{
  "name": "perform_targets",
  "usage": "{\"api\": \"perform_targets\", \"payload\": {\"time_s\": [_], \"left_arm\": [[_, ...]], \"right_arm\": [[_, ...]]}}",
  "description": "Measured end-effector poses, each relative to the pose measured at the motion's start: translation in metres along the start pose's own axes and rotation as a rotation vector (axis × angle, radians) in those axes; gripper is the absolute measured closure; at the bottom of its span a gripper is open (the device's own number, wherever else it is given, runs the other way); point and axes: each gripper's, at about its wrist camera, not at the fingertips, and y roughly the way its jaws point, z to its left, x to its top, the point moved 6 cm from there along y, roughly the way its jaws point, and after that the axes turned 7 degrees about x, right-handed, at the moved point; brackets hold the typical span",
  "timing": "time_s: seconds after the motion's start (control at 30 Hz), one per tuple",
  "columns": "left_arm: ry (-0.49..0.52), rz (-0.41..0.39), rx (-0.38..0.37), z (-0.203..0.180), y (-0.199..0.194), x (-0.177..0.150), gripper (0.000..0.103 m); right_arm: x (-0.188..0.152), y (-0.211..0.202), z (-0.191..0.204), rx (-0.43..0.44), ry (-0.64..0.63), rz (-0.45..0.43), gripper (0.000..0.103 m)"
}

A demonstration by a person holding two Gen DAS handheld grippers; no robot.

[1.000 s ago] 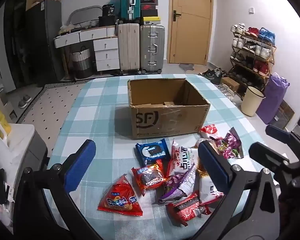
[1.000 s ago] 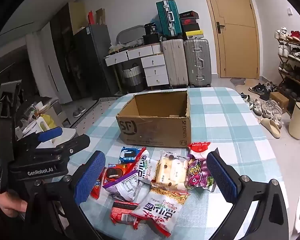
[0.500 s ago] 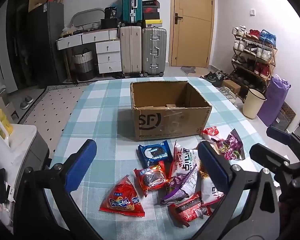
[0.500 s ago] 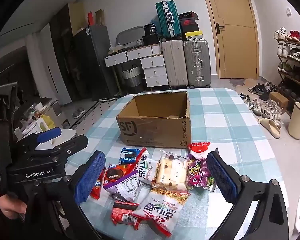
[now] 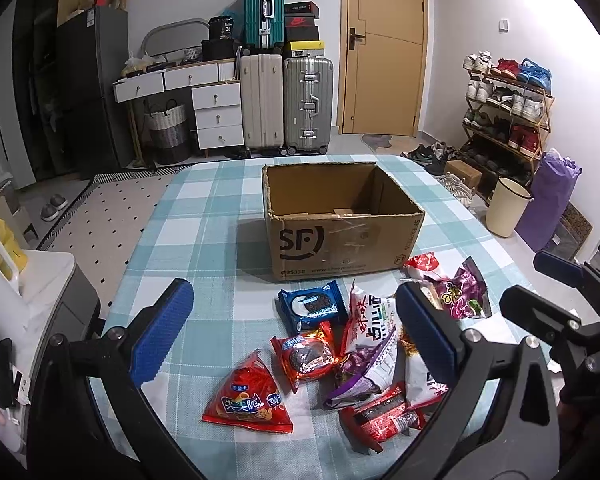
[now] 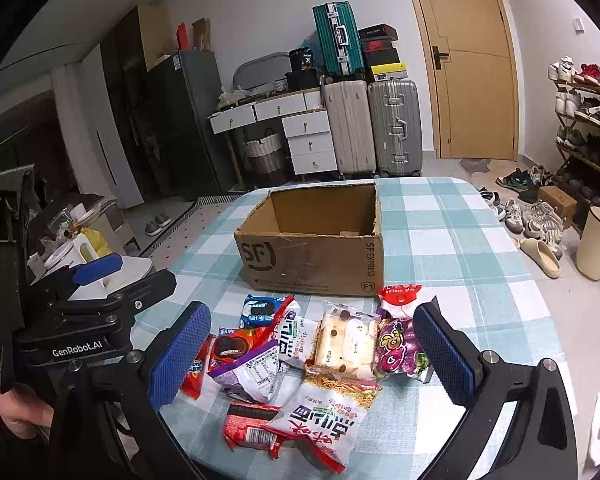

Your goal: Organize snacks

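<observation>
I hold my left gripper [image 5: 292, 334] and right gripper [image 6: 312, 354] spread wide and empty above the snack packets [image 6: 300, 352] heaped at the near edge of the checked table [image 6: 460, 240]. The red triangular chip bag [image 5: 249, 400] lies apart to their left. Behind the heap the open SF cardboard box [image 5: 340, 216] holds only a loose cardboard scrap, its near wall standing between the packets and its inside.
</observation>
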Motion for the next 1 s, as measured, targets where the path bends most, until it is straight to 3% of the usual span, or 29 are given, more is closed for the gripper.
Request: {"api": "perform_targets", "payload": {"time_s": [1.0], "left_arm": [[0.011, 0.009, -0.001, -0.0015, 0.0019, -0.0053, 0.002]], "right_arm": [[-0.005, -0.0022, 0.0006, -0.006, -0.005, 0.003, 0.0]]}}
